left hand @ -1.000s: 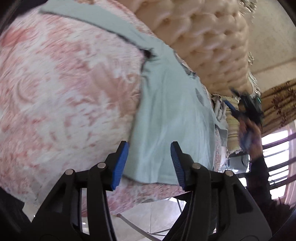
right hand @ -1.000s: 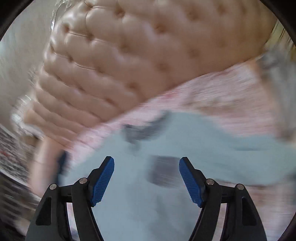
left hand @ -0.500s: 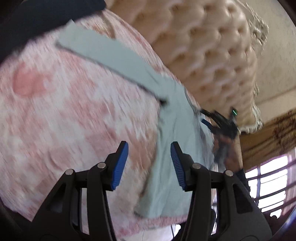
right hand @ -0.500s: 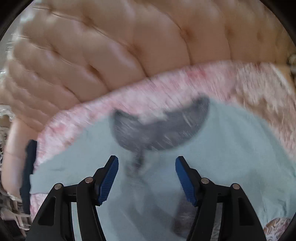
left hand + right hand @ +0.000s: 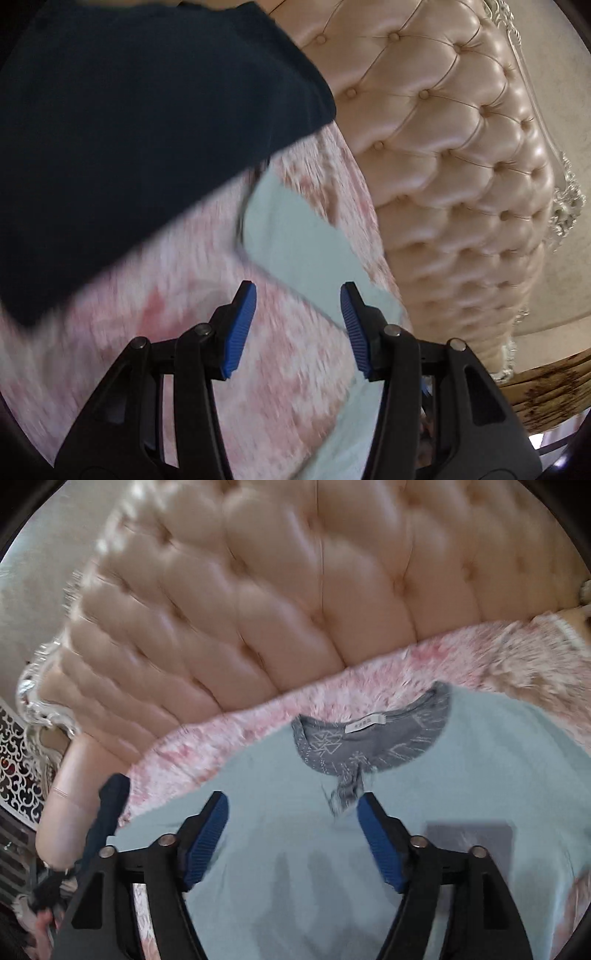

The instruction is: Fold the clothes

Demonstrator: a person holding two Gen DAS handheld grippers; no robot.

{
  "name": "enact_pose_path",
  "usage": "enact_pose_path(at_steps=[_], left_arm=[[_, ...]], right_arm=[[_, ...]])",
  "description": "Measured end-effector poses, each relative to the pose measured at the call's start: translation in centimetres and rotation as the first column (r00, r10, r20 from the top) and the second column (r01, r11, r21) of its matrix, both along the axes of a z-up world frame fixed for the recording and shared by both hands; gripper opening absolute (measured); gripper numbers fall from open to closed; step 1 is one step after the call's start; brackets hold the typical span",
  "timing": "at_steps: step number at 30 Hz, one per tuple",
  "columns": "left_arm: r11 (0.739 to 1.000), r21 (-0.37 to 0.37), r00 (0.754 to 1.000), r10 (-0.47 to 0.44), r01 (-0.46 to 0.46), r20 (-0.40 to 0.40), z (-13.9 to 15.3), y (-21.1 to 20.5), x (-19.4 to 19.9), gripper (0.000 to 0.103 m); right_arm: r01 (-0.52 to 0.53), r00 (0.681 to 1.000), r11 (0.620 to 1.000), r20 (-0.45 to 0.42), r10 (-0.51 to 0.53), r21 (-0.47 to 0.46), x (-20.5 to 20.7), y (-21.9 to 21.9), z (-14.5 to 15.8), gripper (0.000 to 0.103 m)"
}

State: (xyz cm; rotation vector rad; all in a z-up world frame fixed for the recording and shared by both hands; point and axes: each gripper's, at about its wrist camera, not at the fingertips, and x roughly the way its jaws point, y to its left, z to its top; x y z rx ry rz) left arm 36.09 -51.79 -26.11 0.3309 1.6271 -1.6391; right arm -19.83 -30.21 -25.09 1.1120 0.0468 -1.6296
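Tufted cream upholstery, the headboard (image 5: 280, 602), fills the background, and everything else sits below it. Against its base lies the pink patterned bedspread (image 5: 288, 387), and flat on that, collar toward the headboard, the pale blue shirt (image 5: 280, 790), its grey neckline (image 5: 369, 746) showing a white label. A dark navy garment (image 5: 129, 129) lies farther from the headboard, at the tip of the blue sleeve (image 5: 295, 254).

A second ago the left gripper (image 5: 297, 328) looked over the shirt's hem; now it hangs above the outstretched sleeve, jaws partly apart and empty. The right gripper (image 5: 293, 840) has closed in on the collar from farther off, and its jaws have just been opening, nothing between them. Both hands seem to be lining up for the first fold: sleeve and shoulder taken together.
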Motion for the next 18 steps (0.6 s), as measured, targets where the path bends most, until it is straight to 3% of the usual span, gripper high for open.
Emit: enact_pose_path(at_steps=[4, 7, 9, 11, 12, 14, 15, 18], left_arm=[[0.998, 0.058, 0.999, 0.02, -0.021, 0.025, -1.1, -1.9, -0.3, 0.051], [0.995, 0.094, 0.999, 0.041, -0.043, 0.027, -1.6, -2.6, -0.9, 0.051], [0.99, 0.117, 0.996, 0.073, -0.079, 0.053, -1.8, -2.6, -0.9, 0.043], [0.987, 0.124, 0.994, 0.093, -0.099, 0.051, -2.0, -2.5, -0.9, 0.043], [0.989, 0.118, 0.994, 0.086, -0.094, 0.069, -2.0, -2.5, -1.2, 0.04], [0.989, 0.122, 0.992, 0.068, -0.082, 0.11, -2.0, -2.8, -1.6, 0.022], [0.989, 0.127, 0.99, 0.059, -0.076, 0.131, -2.0, -3.0, -1.9, 0.006], [0.998, 0.06, 0.978, 0.02, -0.033, 0.206, -0.1, -3.1, -3.1, 0.006]], right_arm=[[0.035, 0.998, 0.996, -0.052, -0.039, -0.082, 1.7, 4.2, 0.1, 0.08], [0.048, 0.996, 0.994, -0.074, -0.055, -0.095, 1.9, 4.9, -0.4, 0.08], [0.05, 0.996, 0.995, -0.076, -0.056, -0.084, 1.8, 5.1, -0.6, 0.081], [0.051, 0.995, 0.996, -0.077, -0.057, -0.072, 1.7, 5.3, -0.8, 0.081], [0.048, 0.996, 0.997, -0.067, -0.053, -0.068, 1.7, 5.4, -1.1, 0.081], [0.05, 0.998, 0.998, -0.041, -0.052, -0.041, 1.7, 5.5, -1.7, 0.081], [0.043, 0.999, 0.998, -0.029, -0.045, -0.041, 1.8, 5.5, -1.7, 0.081], [0.027, 0.999, 0.998, -0.017, -0.027, -0.048, 2.3, 5.5, -1.6, 0.081]])
